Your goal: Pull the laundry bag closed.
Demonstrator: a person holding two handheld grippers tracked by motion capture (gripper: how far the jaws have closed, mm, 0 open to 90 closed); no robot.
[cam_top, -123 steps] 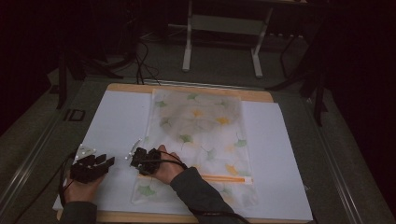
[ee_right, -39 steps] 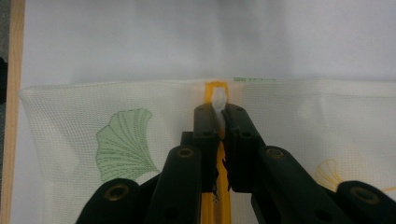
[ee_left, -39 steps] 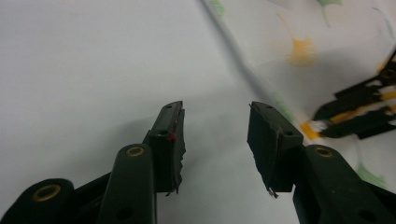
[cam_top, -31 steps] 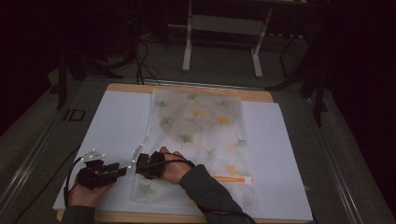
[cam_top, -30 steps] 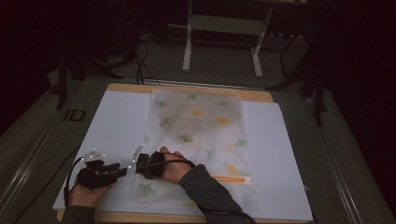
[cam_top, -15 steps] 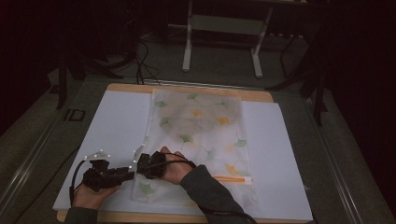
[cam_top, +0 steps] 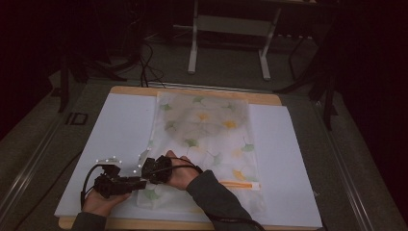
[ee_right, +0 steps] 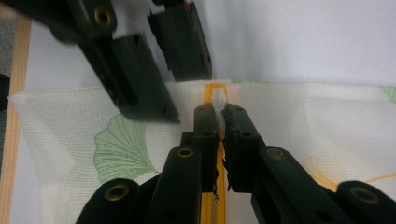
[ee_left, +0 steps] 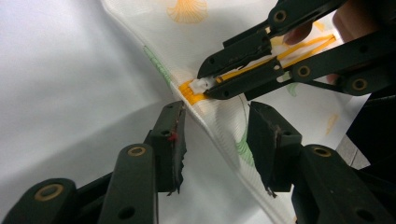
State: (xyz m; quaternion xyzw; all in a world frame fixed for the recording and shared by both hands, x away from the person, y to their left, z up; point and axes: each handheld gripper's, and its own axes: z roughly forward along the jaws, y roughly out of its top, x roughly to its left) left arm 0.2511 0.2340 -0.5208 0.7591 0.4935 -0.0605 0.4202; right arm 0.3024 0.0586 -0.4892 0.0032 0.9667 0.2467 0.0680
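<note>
Two tongs at work at the near left corner of a mesh pouch (cam_top: 207, 139), printed with ginkgo leaves, laid flat on white sheets over the surface (cam_top: 120, 125) and reaching from near edge toward far edge. Judged very light, soft and limp, apt to wrinkle and drag; firm hold judged possible only at the orange zipper tape (ee_left: 191, 93) and its small white pull (ee_right: 218, 99). Left tongs (ee_left: 215, 140) spread wide, astride the raised pouch edge just short of the zipper end, one pad touching or nearly touching the fabric, nothing pinched. Right tongs (ee_right: 220, 122) pressed together on the white pull at the zipper's end. Farther off, pouch body undisturbed.
</note>
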